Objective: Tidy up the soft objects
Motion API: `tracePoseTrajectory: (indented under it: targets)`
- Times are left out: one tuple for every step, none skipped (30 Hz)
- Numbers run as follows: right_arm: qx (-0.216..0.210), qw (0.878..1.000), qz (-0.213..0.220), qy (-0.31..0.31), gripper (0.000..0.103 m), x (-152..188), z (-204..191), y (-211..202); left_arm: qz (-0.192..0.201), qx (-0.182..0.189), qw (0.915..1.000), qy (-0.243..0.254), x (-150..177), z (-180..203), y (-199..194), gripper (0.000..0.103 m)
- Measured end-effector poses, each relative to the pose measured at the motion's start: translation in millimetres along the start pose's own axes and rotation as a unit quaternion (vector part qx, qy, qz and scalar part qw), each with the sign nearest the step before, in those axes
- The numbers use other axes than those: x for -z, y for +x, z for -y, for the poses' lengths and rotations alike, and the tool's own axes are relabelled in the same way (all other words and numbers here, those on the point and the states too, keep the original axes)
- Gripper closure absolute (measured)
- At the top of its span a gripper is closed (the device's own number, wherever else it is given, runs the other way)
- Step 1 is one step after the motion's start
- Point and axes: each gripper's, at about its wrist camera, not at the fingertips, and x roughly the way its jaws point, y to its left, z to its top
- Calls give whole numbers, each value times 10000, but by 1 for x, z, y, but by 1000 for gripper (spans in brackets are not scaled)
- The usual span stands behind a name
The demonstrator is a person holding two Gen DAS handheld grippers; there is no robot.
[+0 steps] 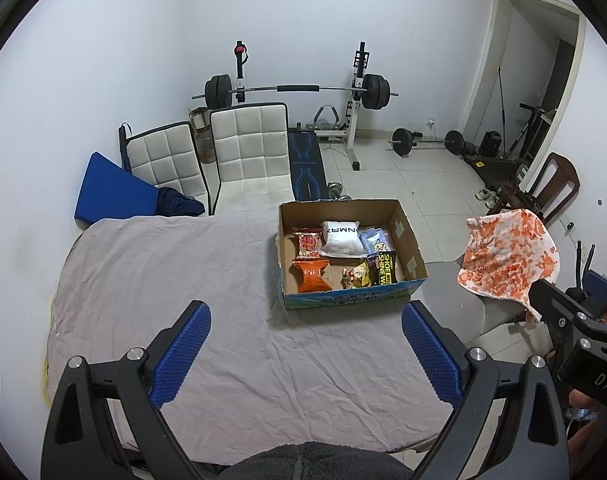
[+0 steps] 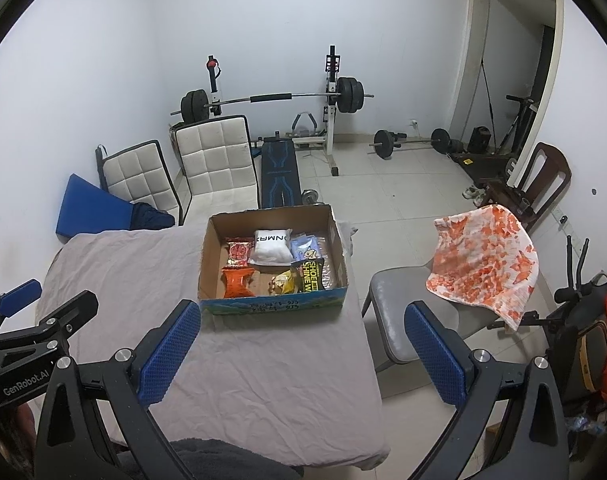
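An open cardboard box (image 1: pixel 410 247) (image 2: pixel 207 256) stands on the table covered with a grey cloth (image 1: pixel 183 272) (image 2: pixel 143 264). It holds several soft packets: a white pouch (image 1: pixel 341 238) (image 2: pixel 271 247), an orange snack bag (image 1: pixel 312 276) (image 2: pixel 237 284), a red packet (image 1: pixel 308 244), a yellow bag (image 1: pixel 358 275) and a black shoe-shine pack (image 1: pixel 386 268) (image 2: pixel 312 275). My left gripper (image 1: pixel 306 322) is open and empty above the cloth, short of the box. My right gripper (image 2: pixel 302 320) is open and empty near the box's front right corner.
An orange-and-white towel (image 1: pixel 511 258) (image 2: pixel 483 262) hangs over a grey chair (image 2: pixel 403 320) right of the table. Two white padded chairs (image 1: pixel 247 148) stand behind the table. A barbell rack (image 1: pixel 299 90) and loose weights (image 1: pixel 423 142) sit at the back.
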Motion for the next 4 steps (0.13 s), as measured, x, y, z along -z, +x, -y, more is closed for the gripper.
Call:
tracePoseTrajectory:
  targets:
    - [-14, 10000, -8, -12, 0, -1, 0, 1, 1, -9, 10000, -14, 0, -1, 0, 5]
    - [-21, 10000, -16, -22, 0, -1, 0, 2, 2, -11, 10000, -23, 0, -1, 1, 5]
    - [-25, 10000, -20, -28, 0, -1, 0, 3, -1, -15, 10000, -27, 1, -1, 0, 5]
    - [-38, 10000, -21, -25, 0, -1, 1, 3, -9, -20, 10000, -17, 1, -1, 0, 5]
